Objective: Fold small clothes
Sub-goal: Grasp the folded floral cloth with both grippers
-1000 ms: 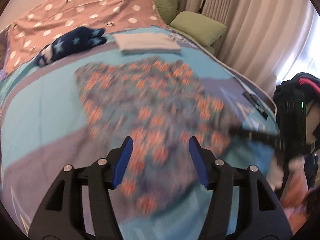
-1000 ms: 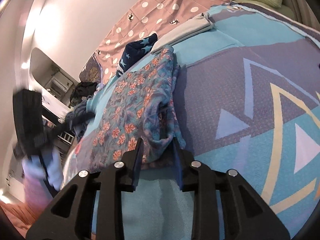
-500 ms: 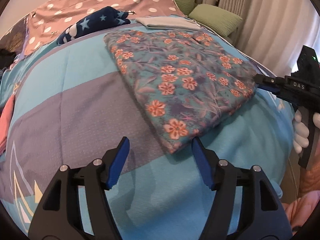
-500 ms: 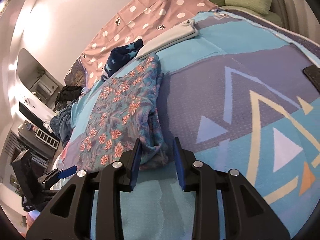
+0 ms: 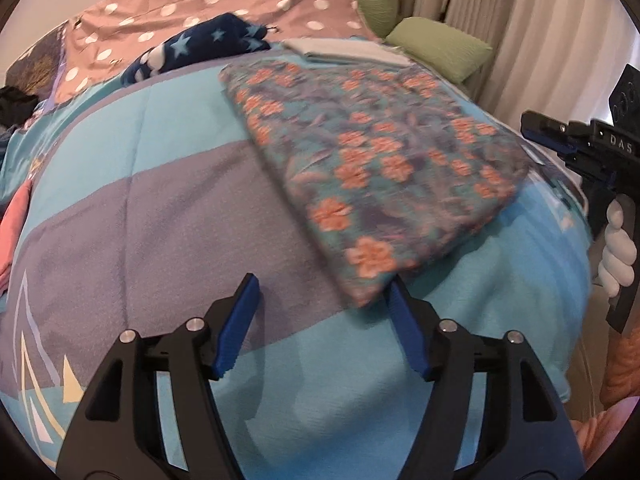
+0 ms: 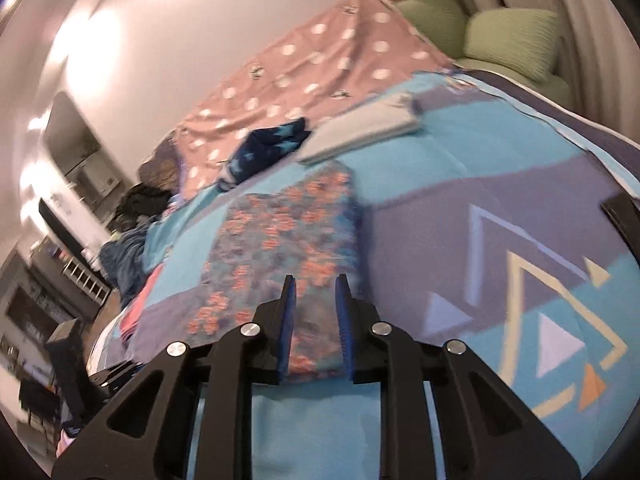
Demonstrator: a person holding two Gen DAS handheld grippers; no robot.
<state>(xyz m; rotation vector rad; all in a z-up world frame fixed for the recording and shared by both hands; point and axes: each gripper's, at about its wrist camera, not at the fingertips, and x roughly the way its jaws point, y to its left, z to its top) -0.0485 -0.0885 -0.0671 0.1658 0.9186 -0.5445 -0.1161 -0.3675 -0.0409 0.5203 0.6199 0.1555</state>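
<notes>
While the floral garment (image 5: pixel 376 168) lies folded flat on the bedspread (image 5: pixel 132 216), both my tongs are off the cloth.

Left gripper (image 5: pixel 320 320): jaws spread wide and opening, nothing between the pads. Near corner of the floral piece sits just ahead of the right-hand pad, touching or nearly so; can't tell which through the blur.

Right gripper (image 6: pixel 314 320): jaws narrow and closing. In its own view the floral cloth (image 6: pixel 288 248) shows through the gap, but I can't see the pads pressing on it. From the left camera the right gripper (image 5: pixel 560 140) hangs just off the far side of the garment, apart from it, in a white-gloved hand (image 5: pixel 618 252).

Garment position: mid-bed, rectangular, long edges running away from me; left tongs at its near corner, right tongs at the opposite side.

Step, my read: set up the next fold or a lift.

How to do it well:
- centre the corner between the left pads before I close, catch all layers, not just the top one
- pinch at the edge, don't dig into the bedspread underneath
- match the right pinch on its own corner, then move both together so the stack stays square

Neighbours: folded pale cloth (image 5: pixel 340 50) and star-print navy piece (image 5: pixel 200 46) lie beyond, well apart.
</notes>
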